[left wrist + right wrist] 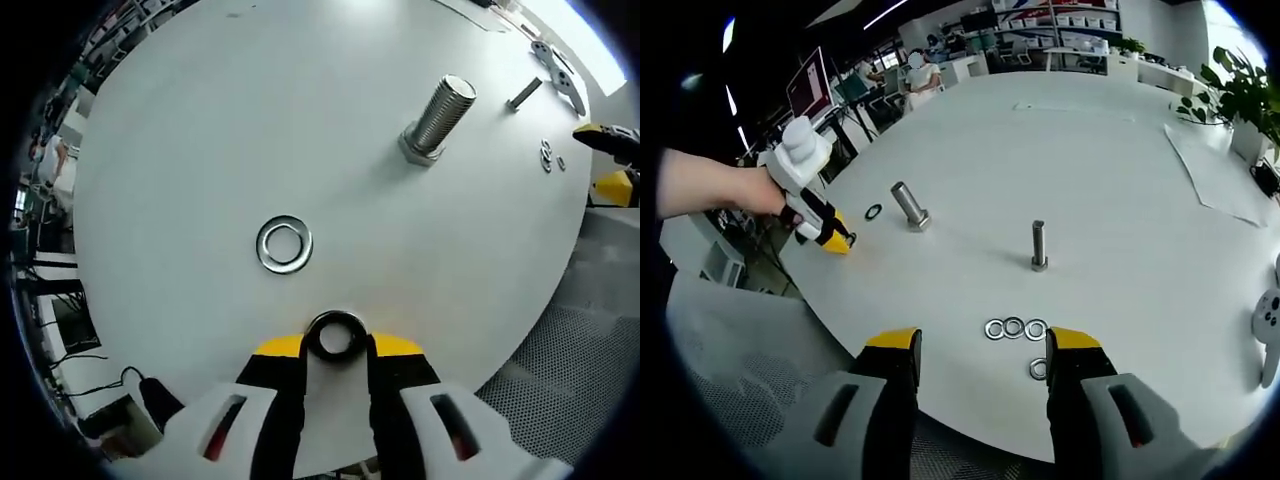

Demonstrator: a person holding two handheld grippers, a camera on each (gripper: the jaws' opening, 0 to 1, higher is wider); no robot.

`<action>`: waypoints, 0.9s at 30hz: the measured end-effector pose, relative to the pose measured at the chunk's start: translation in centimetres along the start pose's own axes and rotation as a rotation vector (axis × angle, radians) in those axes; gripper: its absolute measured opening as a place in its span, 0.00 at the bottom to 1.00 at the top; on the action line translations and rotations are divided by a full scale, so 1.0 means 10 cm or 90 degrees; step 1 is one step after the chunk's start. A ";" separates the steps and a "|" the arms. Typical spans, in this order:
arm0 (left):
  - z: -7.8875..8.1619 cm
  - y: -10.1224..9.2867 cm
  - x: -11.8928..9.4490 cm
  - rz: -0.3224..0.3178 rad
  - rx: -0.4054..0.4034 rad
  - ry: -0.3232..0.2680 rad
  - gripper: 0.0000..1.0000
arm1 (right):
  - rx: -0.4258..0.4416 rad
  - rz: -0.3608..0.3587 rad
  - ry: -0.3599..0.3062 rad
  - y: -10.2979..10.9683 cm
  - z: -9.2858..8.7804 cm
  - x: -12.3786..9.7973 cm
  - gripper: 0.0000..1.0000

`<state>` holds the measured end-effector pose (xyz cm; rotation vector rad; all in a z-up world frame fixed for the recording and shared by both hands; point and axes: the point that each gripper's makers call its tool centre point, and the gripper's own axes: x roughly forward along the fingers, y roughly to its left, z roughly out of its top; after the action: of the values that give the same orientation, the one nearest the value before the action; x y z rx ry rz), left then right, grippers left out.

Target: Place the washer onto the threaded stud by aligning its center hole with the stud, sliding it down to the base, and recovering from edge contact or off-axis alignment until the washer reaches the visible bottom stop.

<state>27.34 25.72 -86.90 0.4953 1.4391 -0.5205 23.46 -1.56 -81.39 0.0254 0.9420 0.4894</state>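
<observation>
The round white table (1120,180) is seen as a smooth matte surface, with perforated grey mesh flooring past its near edge. On it the larger threaded stud (440,118) stands upright on a hexagonal base, bright steel, its thread bare from top to bottom; no washer has been seated on it, so the placing is judged not yet done. A slimmer stud (1038,245) is set well apart from it, nearer the middle of the table, likewise bare.

The left gripper (335,345) is seen at the table's edge with its yellow-tipped black jaws brought together on a held washer (335,335), a dark flat ring gripped by its rim so that its centre hole stays open. The right gripper (983,355) hangs over the opposite near edge with its jaws standing apart and nothing between them.

A loose washer (284,244), shiny and flat with a rounded inner opening, lies on the table between the left gripper and the larger stud (apart from both). A short row of spare washers (1015,328) lies near the edge just beyond the right gripper.

What is left, by judgement: carrying the held washer over the stud, aligning the hole, sliding it down to the hexagonal base.
</observation>
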 end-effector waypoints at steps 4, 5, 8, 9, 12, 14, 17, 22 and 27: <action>-0.01 0.01 -0.01 -0.002 -0.013 0.001 0.21 | 0.003 -0.002 -0.004 -0.02 0.01 0.00 0.52; -0.01 0.01 0.00 -0.002 -0.010 0.003 0.21 | 0.004 -0.002 -0.004 -0.02 0.01 0.00 0.52; -0.01 0.01 -0.01 -0.004 -0.017 0.001 0.21 | 0.003 -0.002 -0.002 -0.02 0.01 0.00 0.52; -0.01 0.01 -0.01 -0.003 -0.020 -0.001 0.21 | 0.003 -0.002 -0.002 -0.02 0.00 0.00 0.52; -0.01 0.02 0.00 -0.002 -0.020 -0.015 0.22 | 0.002 -0.001 -0.001 -0.01 0.01 0.00 0.52; -0.01 0.02 -0.01 -0.004 -0.025 -0.028 0.22 | 0.000 -0.001 0.000 0.00 0.01 0.00 0.52; -0.01 0.02 -0.02 -0.007 -0.031 -0.054 0.23 | -0.002 0.001 0.002 0.01 0.00 0.01 0.52; 0.02 0.00 0.00 -0.004 -0.061 -0.062 0.26 | -0.002 0.001 0.000 0.01 0.01 0.01 0.52; 0.03 0.00 0.00 -0.002 -0.086 -0.047 0.26 | -0.004 0.000 0.001 0.01 0.00 0.00 0.52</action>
<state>27.62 25.56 -86.85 0.3634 1.3943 -0.4357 23.47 -1.49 -81.39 0.0198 0.9416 0.4921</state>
